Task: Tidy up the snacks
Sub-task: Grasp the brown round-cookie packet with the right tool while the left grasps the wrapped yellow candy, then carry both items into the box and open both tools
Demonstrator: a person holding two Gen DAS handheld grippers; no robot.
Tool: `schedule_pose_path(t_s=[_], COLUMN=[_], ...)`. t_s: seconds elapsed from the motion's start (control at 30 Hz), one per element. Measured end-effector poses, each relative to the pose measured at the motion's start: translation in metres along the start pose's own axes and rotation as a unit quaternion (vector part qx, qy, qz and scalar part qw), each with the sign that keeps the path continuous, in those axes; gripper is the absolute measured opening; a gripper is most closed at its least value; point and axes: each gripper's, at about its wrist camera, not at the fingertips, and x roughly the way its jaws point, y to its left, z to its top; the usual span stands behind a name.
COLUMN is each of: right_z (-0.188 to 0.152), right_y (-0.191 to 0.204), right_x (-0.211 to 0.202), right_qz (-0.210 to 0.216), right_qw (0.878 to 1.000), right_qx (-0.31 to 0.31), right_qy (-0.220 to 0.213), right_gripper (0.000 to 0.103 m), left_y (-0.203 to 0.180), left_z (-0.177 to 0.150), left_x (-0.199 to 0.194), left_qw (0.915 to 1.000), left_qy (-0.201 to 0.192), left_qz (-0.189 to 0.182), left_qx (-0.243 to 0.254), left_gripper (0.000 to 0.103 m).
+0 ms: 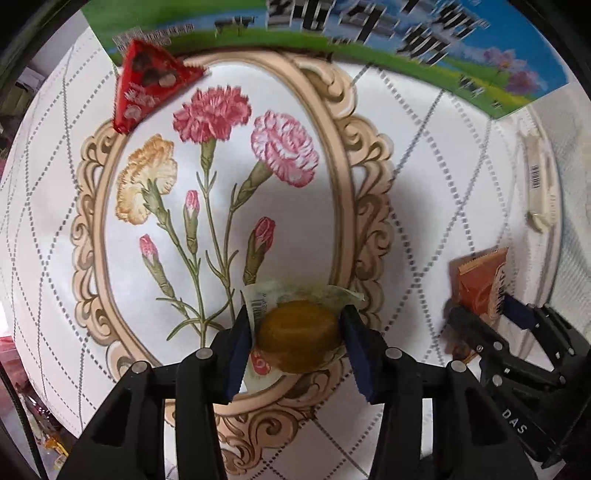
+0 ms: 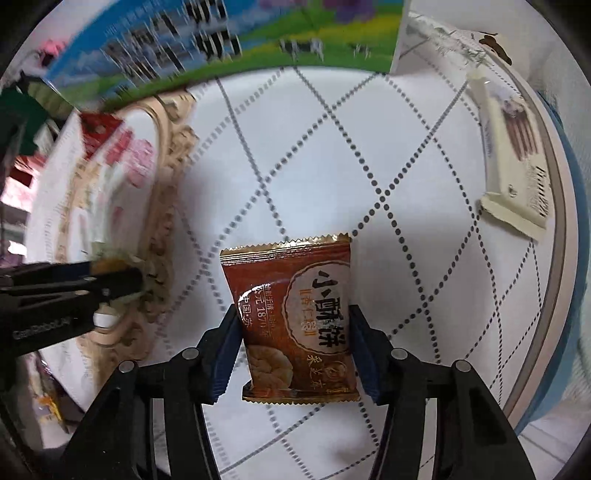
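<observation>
Two wrist views over a round counter (image 2: 295, 155) covered with white quilted, carnation-printed cloth. Left gripper (image 1: 297, 332), pointing straight down, closed on a round golden-brown pastry in clear printed wrapper (image 1: 299, 341), held over the lower rim of the printed oval frame. Right gripper (image 2: 295, 347) closed on a flat reddish-brown foil biscuit packet (image 2: 295, 321), pinched by both side edges above the bare cloth. Still lying loose: a red triangular snack pack (image 1: 147, 85) at the frame's upper left, near a blue-and-green printed carton (image 1: 369, 33); a cream-white flat stick-biscuit packet (image 2: 517, 158) by the counter's right edge. Judged about midway: two snacks in hand, not yet placed; two untouched; destination not identifiable.
</observation>
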Motion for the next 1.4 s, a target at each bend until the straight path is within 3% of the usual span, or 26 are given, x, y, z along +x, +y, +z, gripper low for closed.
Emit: schedule_pose_path(t_s=[0.2,0.4,0.5,0.63,0.77,0.87,1.13,1.17,1.2,1.27,1.3,1.37,1.4], right_z=[0.006,0.06,0.1,0.162,0.227,0.258,0.281,0.282,0.282,0.284,0.285,0.286,0.286], right_y=[-0.006,-0.01,-0.007,0.009,0.008,0.008,0.008,0.008,0.007,0.006,0.006,0.007,0.008], right_x=[-0.054,-0.127,-0.157,-0.167,-0.151,-0.133,-0.07,-0.062,-0.054,-0.042,-0.039,-0.037,-0.036], right_qz=[0.053,0.097,0.111,0.099,0.114,0.126,0.181,0.183,0.189,0.181,0.166,0.137,0.135], right_qw=[0.998,0.988,0.982,0.977,0.977,0.98,0.975,0.975,0.974,0.975,0.978,0.983,0.984], right_qx=[0.017,0.02,0.017,0.01,0.028,0.045,0.105,0.11,0.121,0.129,0.125,0.118,0.115], right_qy=[-0.041,-0.114,-0.152,-0.189,-0.176,-0.15,-0.07,-0.057,-0.04,-0.02,-0.019,-0.017,-0.016], right_gripper=[0.058,0.058,0.058,0.058,0.058,0.058,0.059,0.064,0.077,0.095,0.097,0.097,0.097], left_y=[-0.004,-0.009,-0.012,-0.002,0.019,0.03,0.051,0.051,0.053,0.055,0.057,0.059,0.06], left_z=[0.024,0.07,0.094,0.156,0.2,0.226,0.247,0.247,0.248,0.248,0.249,0.25,0.25], left_x=[-0.057,-0.139,-0.167,-0.183,-0.163,-0.138,-0.103,-0.1,-0.096,-0.093,-0.092,-0.093,-0.094], left_qw=[0.9983,0.9903,0.9865,0.9857,0.9904,0.9941,0.9979,0.9981,0.9982,0.9977,0.9975,0.997,0.9969], left_qy=[-0.042,-0.113,-0.146,-0.164,-0.138,-0.108,-0.043,-0.037,-0.024,-0.019,-0.019,-0.022,-0.025], left_qz=[-0.039,-0.081,-0.073,-0.034,-0.009,0.004,-0.023,-0.029,-0.034,-0.041,-0.041,-0.045,-0.045], left_qx=[0.002,0.004,0.016,0.018,0.002,-0.009,-0.042,-0.041,-0.044,-0.05,-0.054,-0.058,-0.059], left_gripper=[0.044,0.044,0.044,0.044,0.044,0.045,0.046,0.046,0.046,0.047,0.05,0.07,0.072])
